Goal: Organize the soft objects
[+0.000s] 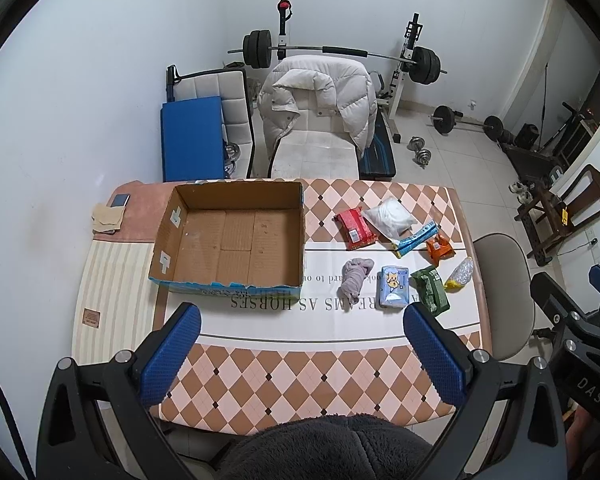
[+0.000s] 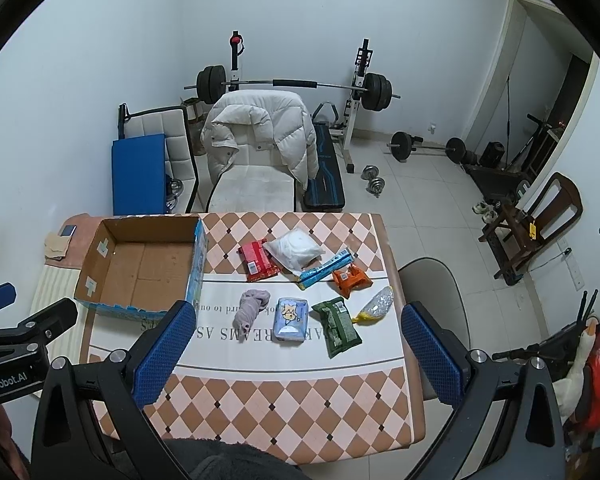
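Note:
An empty open cardboard box (image 1: 236, 240) (image 2: 140, 268) sits on the left of the checkered table (image 1: 284, 372) (image 2: 276, 408). To its right lie several soft packs: a grey cloth (image 1: 356, 276) (image 2: 252, 308), a light blue pack (image 1: 394, 286) (image 2: 290, 318), a green pack (image 1: 430, 286) (image 2: 338, 326), a red pack (image 1: 355, 226) (image 2: 258, 265), a white bag (image 1: 390, 216) (image 2: 294, 252), an orange pack (image 1: 440, 250) (image 2: 350, 280). My left gripper (image 1: 302, 354) and right gripper (image 2: 300, 352) are open and empty, high above the table's near edge.
A phone (image 1: 120, 201) and a beige cloth (image 1: 107, 219) lie at the table's far left corner. A chair with a white jacket (image 1: 320, 100) stands behind the table, a grey chair (image 1: 504, 280) at its right. Gym weights fill the floor beyond.

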Available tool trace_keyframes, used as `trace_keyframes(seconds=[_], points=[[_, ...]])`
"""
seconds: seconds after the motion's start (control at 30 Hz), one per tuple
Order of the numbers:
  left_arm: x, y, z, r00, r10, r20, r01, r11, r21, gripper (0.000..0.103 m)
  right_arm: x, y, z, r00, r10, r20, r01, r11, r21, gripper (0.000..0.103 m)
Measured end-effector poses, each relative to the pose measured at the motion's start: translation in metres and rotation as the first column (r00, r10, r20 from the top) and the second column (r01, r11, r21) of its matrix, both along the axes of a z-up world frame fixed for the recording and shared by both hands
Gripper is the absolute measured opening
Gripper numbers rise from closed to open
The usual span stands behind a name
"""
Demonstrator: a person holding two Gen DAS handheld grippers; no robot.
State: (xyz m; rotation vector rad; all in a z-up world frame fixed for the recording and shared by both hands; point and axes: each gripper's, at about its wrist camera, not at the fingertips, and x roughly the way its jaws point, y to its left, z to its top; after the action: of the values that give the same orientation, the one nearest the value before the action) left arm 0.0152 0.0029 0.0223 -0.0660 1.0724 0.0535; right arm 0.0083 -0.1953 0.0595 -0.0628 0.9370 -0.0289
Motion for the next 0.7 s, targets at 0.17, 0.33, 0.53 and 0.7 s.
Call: trace_keyframes(seconds=[0.17, 0.33, 0.53, 0.7], points=[[-0.0015, -0.0005, -0.0004, 1.000, -0.001, -0.004, 0.001, 1.000, 0.001, 0.103, -0.0011, 0.0001, 0.0000, 1.000, 0.001, 0.000, -0.001, 1.000, 0.003, 0.103], [-0.0006, 0.0003, 0.0000, 1.000, -0.001, -0.002, 0.001, 1.000, 0.000, 0.103, 0.0007, 0.0013, 0.0016, 1.000, 0.002, -0.001, -0.002, 1.000, 0.005, 0.103], [-0.0001, 0.0006, -0.0001, 1.000, -0.002, -0.005, 0.002, 1.000, 0.000, 0.103, 0.0018, 0.0024, 0.0030, 1.000, 0.002, -0.001, -0.002, 1.000, 0.006, 0.103], [0.0010, 0.0011, 0.0010, 1.000, -0.001, -0.004, 0.001, 1.000, -0.001, 0.103, 0.0040, 0.0026, 0.0052, 1.000, 0.000, 0.001, 0.000, 1.000, 0.005, 0.103]])
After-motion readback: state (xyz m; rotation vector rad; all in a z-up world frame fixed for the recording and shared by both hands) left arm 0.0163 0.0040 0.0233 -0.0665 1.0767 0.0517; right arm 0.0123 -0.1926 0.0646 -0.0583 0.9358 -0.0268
